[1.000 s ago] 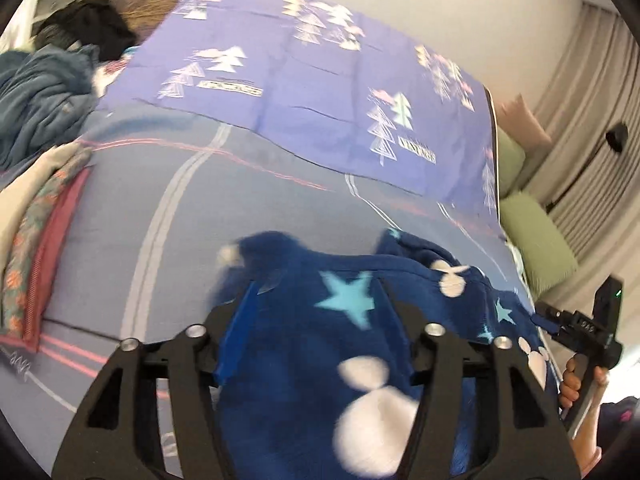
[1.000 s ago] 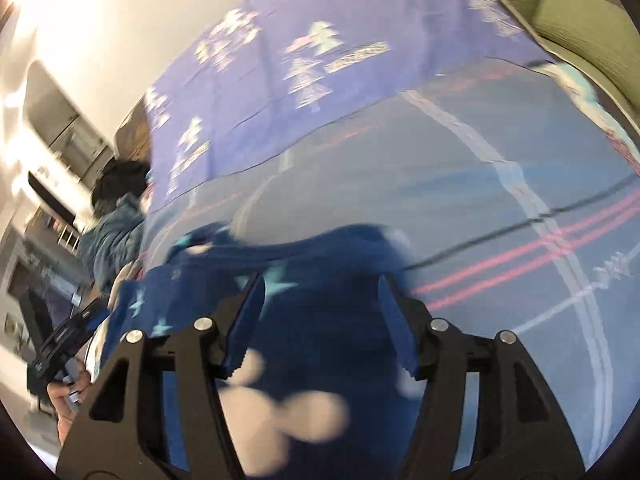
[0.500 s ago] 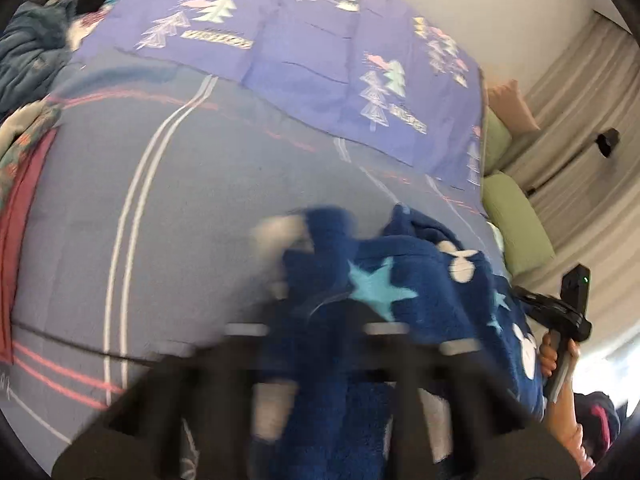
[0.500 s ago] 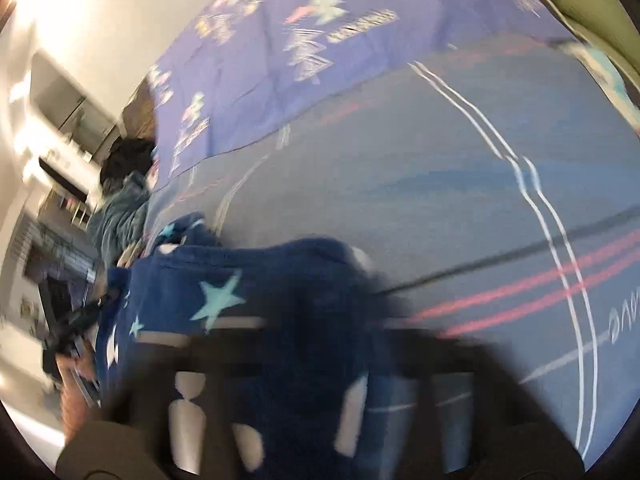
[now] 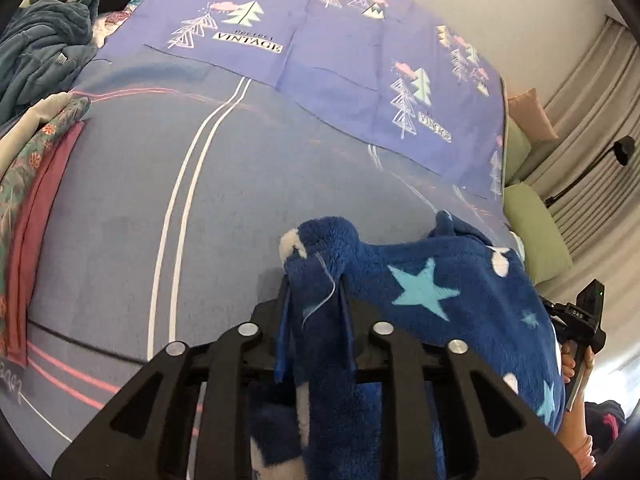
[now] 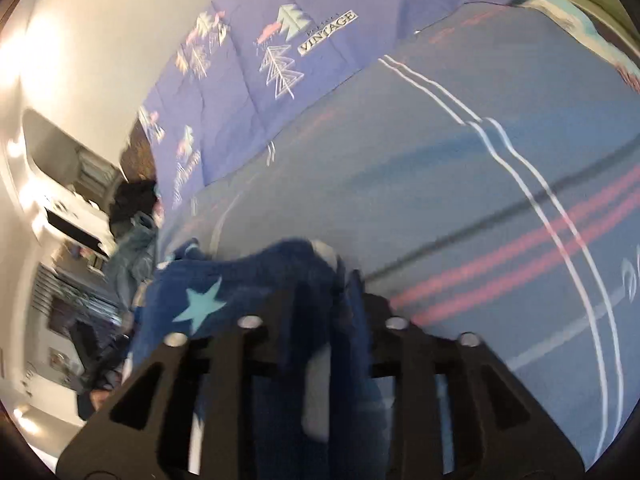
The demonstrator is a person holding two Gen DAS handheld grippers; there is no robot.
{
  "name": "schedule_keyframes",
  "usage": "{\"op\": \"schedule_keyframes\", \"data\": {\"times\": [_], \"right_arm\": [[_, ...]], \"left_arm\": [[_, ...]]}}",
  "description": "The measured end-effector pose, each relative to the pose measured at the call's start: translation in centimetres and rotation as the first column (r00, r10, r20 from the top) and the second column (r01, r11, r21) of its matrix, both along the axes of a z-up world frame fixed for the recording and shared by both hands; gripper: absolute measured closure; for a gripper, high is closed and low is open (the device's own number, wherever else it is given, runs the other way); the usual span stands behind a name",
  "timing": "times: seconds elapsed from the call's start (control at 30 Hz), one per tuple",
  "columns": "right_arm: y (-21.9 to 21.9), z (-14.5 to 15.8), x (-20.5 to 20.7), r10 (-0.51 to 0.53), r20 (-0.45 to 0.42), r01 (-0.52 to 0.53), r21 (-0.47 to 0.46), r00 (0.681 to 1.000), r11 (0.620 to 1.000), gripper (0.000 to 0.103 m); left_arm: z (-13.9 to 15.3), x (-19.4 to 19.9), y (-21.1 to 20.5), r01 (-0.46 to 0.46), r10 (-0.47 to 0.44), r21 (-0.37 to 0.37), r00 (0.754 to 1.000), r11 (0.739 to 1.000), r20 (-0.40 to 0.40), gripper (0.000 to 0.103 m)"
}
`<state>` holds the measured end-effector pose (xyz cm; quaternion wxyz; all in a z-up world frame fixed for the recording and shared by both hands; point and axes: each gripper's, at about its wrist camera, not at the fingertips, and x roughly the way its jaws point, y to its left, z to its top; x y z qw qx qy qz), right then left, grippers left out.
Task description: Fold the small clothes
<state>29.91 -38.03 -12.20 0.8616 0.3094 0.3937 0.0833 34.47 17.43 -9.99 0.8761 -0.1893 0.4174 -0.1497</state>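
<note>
Fleece fills the gap between both sets of tongs. The left gripper (image 5: 314, 300) has its two blue-padded fingers (image 5: 282, 332) on either side of a bunched corner of the blue fleece garment (image 5: 440, 280), and the pads look pressed into the pile although the jaws are easing apart; the corner pokes up past the tips with a white patch and a loose thread showing. The right gripper (image 6: 344, 292) is blurred, its jaws also opening, with the other corner of the same garment (image 6: 224, 292) between them and seemingly still gripped.

Both corners sit low over the bedspread (image 5: 248, 184), which suggests the garment's edge has been carried forward and is being laid down flat, each hand taking one corner so the cloth stays stretched and even. The rest of the garment, dark blue with pale stars and white spots, trails back toward the person. In the left view the right hand (image 5: 576, 364) appears at the far edge, wrapped round its black handle.

Beyond the garment the bedspread is grey-blue with white and pink stripes. Further off lies a purple sheet (image 5: 360, 64) printed with pine trees and the word "VINTAGE"; smaller lettering above it is too fine to read. A stack of folded clothes (image 5: 28, 184) rests at the left edge, probably the finished pile, with a teal fleece heap (image 5: 36, 52) behind it and green cushions (image 5: 532, 232) to the right.
</note>
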Motion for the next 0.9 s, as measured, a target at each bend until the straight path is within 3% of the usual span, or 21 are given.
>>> {"op": "schedule_keyframes", "data": {"times": [0.03, 0.1, 0.23, 0.4, 0.5, 0.6, 0.73, 0.9], "right_arm": [[-0.7, 0.5, -1.4, -0.024, 0.023, 0.024, 0.008, 0.999, 1.000, 0.057], [-1.7, 1.3, -3.7, -0.038, 0.050, 0.037, 0.017, 0.998, 0.999, 0.057], [-3.2, 2.9, -9.6, -0.003, 0.080, 0.000, 0.030, 0.997, 1.000, 0.051], [-2.9, 2.1, -17.5, 0.060, 0.088, -0.060, 0.003, 0.994, 0.998, 0.045], [-2.1, 1.1, -21.0, 0.090, 0.093, -0.091, 0.009, 0.992, 0.996, 0.045], [-0.9, 0.6, -23.9, 0.113, 0.124, -0.112, -0.014, 0.986, 0.994, 0.045], [1.6, 0.9, -25.1, 0.224, 0.163, -0.199, -0.155, 0.961, 0.968, 0.049], [2.1, 0.1, -24.1, 0.281, 0.151, -0.256, -0.168, 0.948, 0.952, 0.049]], "left_arm": [[0.5, -0.6, 0.2, -0.005, 0.005, 0.007, 1.000, 1.000, 0.014, 0.072], [1.6, -1.6, 0.6, -0.020, 0.019, 0.025, 0.999, 0.999, 0.037, 0.064], [4.7, -4.3, 0.6, -0.024, 0.015, 0.077, 0.994, 0.997, 0.111, 0.060], [8.1, -8.8, -2.2, 0.045, -0.063, 0.101, 0.980, 0.994, 0.191, 0.059], [9.7, -10.7, -6.5, 0.135, -0.161, 0.132, 0.964, 0.982, 0.210, 0.054], [10.3, -11.4, -11.7, 0.247, -0.277, 0.167, 0.941, 0.955, 0.192, 0.049], [10.3, -12.2, -20.0, 0.387, -0.427, 0.242, 0.893, 0.890, 0.142, 0.043], [10.1, -12.4, -31.3, 0.533, -0.580, 0.312, 0.812, 0.786, 0.073, 0.038]]}}
